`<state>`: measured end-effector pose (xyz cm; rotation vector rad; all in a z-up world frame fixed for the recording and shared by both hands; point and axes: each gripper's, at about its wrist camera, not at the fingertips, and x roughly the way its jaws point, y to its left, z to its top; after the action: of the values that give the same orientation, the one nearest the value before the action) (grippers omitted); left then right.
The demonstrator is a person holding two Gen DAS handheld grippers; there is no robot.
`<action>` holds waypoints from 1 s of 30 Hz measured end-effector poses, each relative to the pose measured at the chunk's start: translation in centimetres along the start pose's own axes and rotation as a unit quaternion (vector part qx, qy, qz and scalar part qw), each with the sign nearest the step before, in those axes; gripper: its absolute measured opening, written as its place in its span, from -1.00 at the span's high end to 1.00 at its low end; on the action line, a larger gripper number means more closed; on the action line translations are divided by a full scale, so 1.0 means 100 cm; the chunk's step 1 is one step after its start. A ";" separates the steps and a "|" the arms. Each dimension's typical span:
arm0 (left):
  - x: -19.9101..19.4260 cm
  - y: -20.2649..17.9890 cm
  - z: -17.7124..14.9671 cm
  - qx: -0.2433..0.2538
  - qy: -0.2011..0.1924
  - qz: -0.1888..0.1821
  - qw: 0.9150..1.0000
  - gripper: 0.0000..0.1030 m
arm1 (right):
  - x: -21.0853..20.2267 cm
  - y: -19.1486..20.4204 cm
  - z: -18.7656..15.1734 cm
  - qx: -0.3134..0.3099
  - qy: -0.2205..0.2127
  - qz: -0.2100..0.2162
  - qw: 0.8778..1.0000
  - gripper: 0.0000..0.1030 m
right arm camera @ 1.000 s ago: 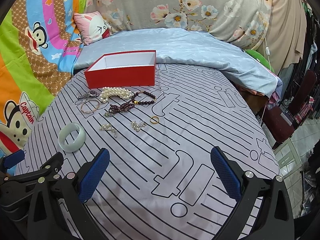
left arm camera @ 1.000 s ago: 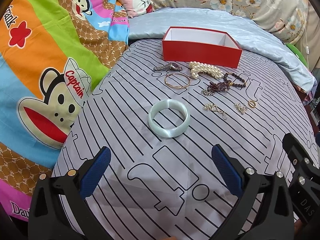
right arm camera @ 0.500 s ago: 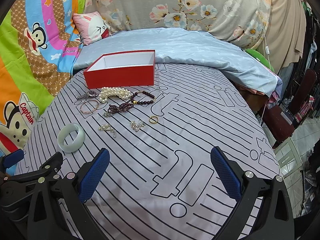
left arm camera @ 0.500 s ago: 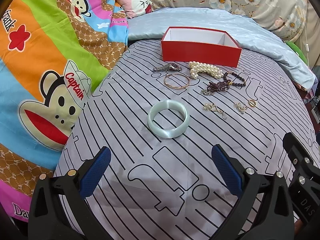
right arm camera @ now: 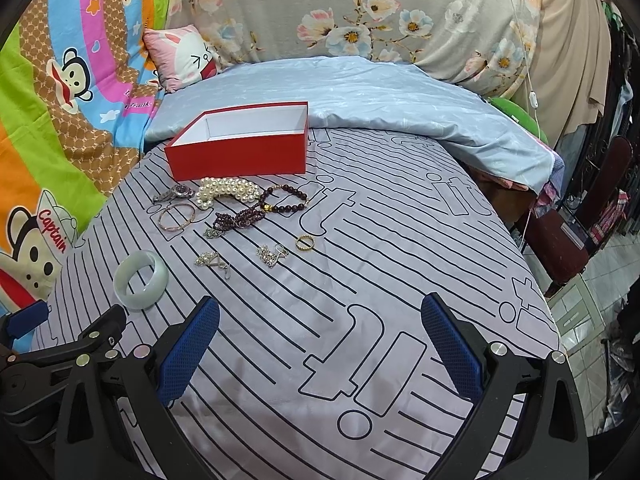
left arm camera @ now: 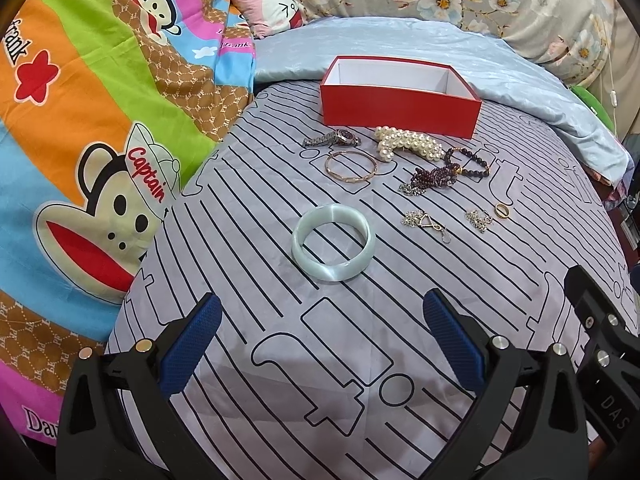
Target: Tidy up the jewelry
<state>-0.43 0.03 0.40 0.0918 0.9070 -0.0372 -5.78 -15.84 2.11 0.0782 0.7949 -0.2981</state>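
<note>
You are at the start: the red box (left arm camera: 400, 110) is empty and both grippers, left (left arm camera: 322, 342) and right (right arm camera: 320, 342), hang with jaws spread, holding nothing. The pale bangle (left arm camera: 333, 249) lies at twelve o'clock of your left gripper, so your next move likely calls for closing on its rim.

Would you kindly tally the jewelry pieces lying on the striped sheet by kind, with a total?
Bangles: 2, pale green bangle and rose-gold bangle
Beaded pieces: 3, pearl strand, purple bead strand, dark bead bracelet
Watches: 1, silver watch
Silver chains: 2, and
Rings: 1, gold ring
Total: 9
</note>
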 end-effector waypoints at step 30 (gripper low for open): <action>0.006 -0.001 -0.002 0.003 0.000 0.008 1.000 -0.91 | 0.002 0.005 0.002 0.000 0.005 0.003 1.000 -0.90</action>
<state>-0.22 -0.07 -0.14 0.1044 0.9059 -0.0243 -5.33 -15.42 2.07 0.0813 0.8040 -0.2925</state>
